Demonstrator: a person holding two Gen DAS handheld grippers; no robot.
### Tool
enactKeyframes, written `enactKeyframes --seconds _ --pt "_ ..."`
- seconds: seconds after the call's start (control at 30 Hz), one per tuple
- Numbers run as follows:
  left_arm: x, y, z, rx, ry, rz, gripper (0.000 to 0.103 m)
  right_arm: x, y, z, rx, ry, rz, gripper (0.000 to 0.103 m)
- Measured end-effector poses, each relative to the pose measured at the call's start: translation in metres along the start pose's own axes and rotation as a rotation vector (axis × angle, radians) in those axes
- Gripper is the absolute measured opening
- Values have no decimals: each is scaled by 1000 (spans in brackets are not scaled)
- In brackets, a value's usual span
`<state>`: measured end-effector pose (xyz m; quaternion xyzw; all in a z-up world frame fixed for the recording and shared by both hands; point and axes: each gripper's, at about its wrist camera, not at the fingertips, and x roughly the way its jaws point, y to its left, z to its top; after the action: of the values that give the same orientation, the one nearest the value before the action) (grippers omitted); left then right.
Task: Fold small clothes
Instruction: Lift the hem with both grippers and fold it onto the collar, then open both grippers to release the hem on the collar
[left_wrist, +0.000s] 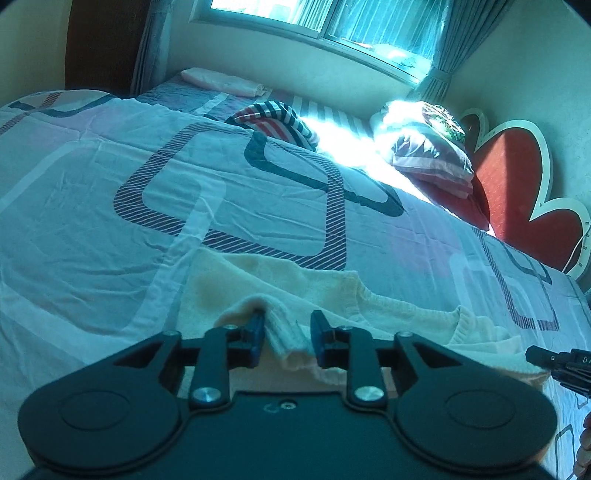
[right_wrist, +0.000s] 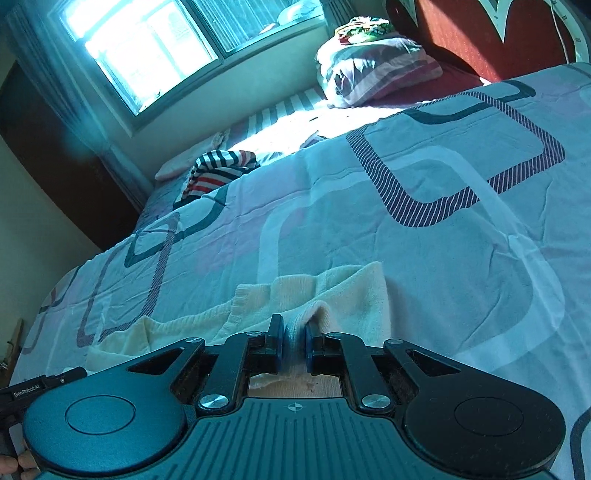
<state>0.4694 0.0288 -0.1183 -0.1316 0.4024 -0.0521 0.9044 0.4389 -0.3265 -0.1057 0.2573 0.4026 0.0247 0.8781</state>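
A: Where is the cream knit garment (left_wrist: 280, 284) found?

B: It is spread flat on the bed (left_wrist: 92, 206), long axis crosswise, just ahead of both tools.

A: And their states?

B: The left tool (left_wrist: 287, 341) is seen parted, a fold lying loose between its pads. The right tool (right_wrist: 294, 345) is pinched on a ridge of knit.

A: What is shown in only one view?

B: The garment's right edge is shown only from the right wrist.

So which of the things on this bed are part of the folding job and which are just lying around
Part of the job:
cream knit garment
left gripper, fabric between its open pads
right gripper, fabric between its pads

Just lying about:
striped garment
pillow
folded pink cloth
patterned bedspread
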Motion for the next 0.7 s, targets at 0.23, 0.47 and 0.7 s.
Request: enactKeyframes --seconds 0.23,0.47,0.7 --pt "-19 13 5 88 -66 8 79 -4 -1 5 -175 -60 -8 80" --pt "26 1 -10 167 57 62 32 31 2 -9 -251 25 -47 16" --pt "21 -4 -8 141 -50 67 2 34 7 -13 -320 -10 -75 2"
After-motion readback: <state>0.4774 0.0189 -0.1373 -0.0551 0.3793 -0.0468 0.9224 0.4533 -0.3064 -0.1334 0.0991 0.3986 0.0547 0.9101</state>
